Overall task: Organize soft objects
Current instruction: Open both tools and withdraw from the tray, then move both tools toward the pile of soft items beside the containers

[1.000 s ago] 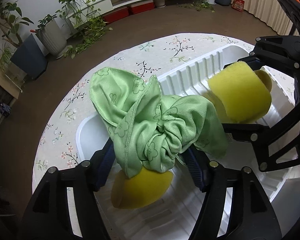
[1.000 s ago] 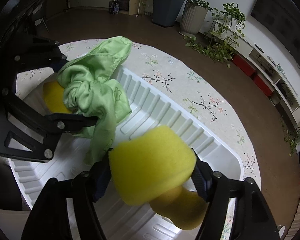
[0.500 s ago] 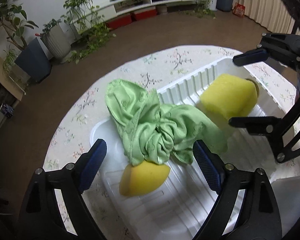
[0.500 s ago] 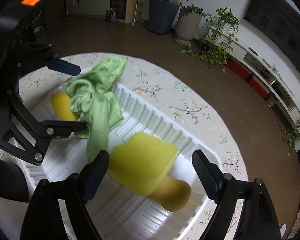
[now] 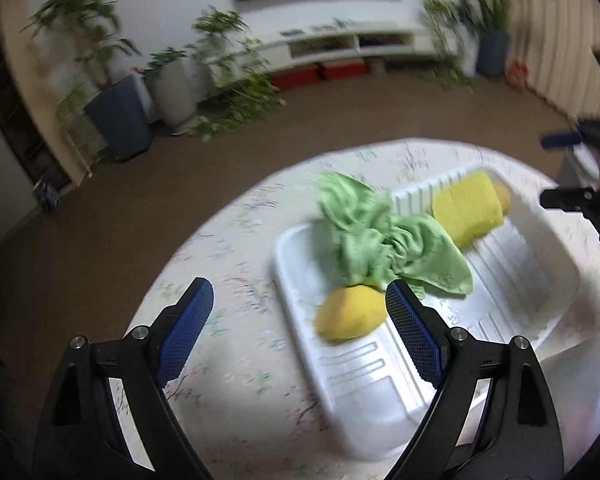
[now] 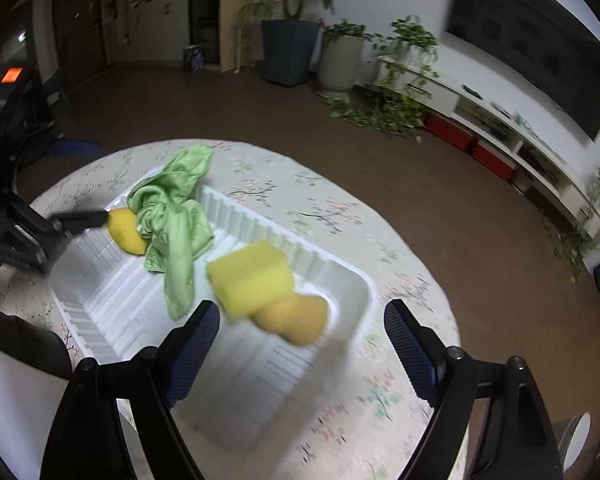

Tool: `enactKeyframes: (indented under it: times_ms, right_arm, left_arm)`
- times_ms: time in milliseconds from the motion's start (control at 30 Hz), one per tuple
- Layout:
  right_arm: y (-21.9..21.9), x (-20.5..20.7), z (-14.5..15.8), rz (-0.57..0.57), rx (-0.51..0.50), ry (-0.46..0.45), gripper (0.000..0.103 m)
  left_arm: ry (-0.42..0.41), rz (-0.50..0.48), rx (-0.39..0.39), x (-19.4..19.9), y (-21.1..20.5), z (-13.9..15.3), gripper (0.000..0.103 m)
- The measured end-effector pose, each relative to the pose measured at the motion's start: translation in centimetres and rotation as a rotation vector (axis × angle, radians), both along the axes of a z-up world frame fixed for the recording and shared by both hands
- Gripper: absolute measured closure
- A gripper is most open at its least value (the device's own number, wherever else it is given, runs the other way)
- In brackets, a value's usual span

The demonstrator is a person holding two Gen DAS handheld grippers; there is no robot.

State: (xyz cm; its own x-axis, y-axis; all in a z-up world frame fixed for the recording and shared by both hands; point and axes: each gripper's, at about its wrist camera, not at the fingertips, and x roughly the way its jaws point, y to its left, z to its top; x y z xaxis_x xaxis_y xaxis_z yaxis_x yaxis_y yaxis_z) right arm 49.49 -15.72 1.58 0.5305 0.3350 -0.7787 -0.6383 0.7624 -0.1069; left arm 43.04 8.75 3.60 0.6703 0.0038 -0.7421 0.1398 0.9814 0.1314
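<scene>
Both claws hang above the floral surface [image 5: 228, 240] with fingers spread wide and nothing between them: the left claw [image 5: 298, 322] and the right claw [image 6: 300, 340]. Inside the white ribbed tray [image 6: 112, 304], the green cloth [image 6: 172, 216] drapes over the far rim and onto a yellow sponge [image 6: 125, 230]. Another yellow sponge [image 6: 252, 278] leans on a rounded yellow one [image 6: 296, 318] at the tray's other end.

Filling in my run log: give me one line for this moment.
left gripper: open, empty | right gripper: open, empty | green cloth, yellow sponge: in white tray
</scene>
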Motion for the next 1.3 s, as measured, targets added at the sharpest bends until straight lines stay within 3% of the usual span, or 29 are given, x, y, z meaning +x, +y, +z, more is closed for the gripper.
enactKeyframes:
  times_ms: [167, 433, 567, 700, 867, 1300]
  right_arm:
    - [-3.8, -1.6, 1.3, -0.071, 0.071, 0.0, 0.016]
    - [-7.0, -6.2, 2.4, -0.115, 0.123, -0.003, 0.016]
    - [-8.0, -9.0, 2.6, -0.12, 0.141, -0.003, 0.016]
    - [-8.8, -11.7, 2.8, -0.129, 0.16, -0.001, 0.016]
    - [-9.8, -14.9, 2.6, -0.151, 0.182, 0.007, 0.016]
    - [-11.0, -23.5, -0.7, -0.204, 0.276, 0.08, 0.016]
  left_arm:
    - [-0.079, 0.016, -0.022, -3.5, 2.1, 1.3, 0.015]
    - [-0.121, -0.014, -0.09, -9.6, 2.3, 1.7, 0.015]
    - [-0.111, -0.009, -0.12, -12.9, 2.0, 1.2, 0.015]
    - [-0.068, 0.057, -0.169, -15.3, 2.8, 0.5, 0.015]
    - [-0.073, 0.096, -0.201, -18.9, 3.3, 0.6, 0.015]
    - [-0.078, 0.074, -0.242, -26.3, 0.5, -0.4, 0.015]
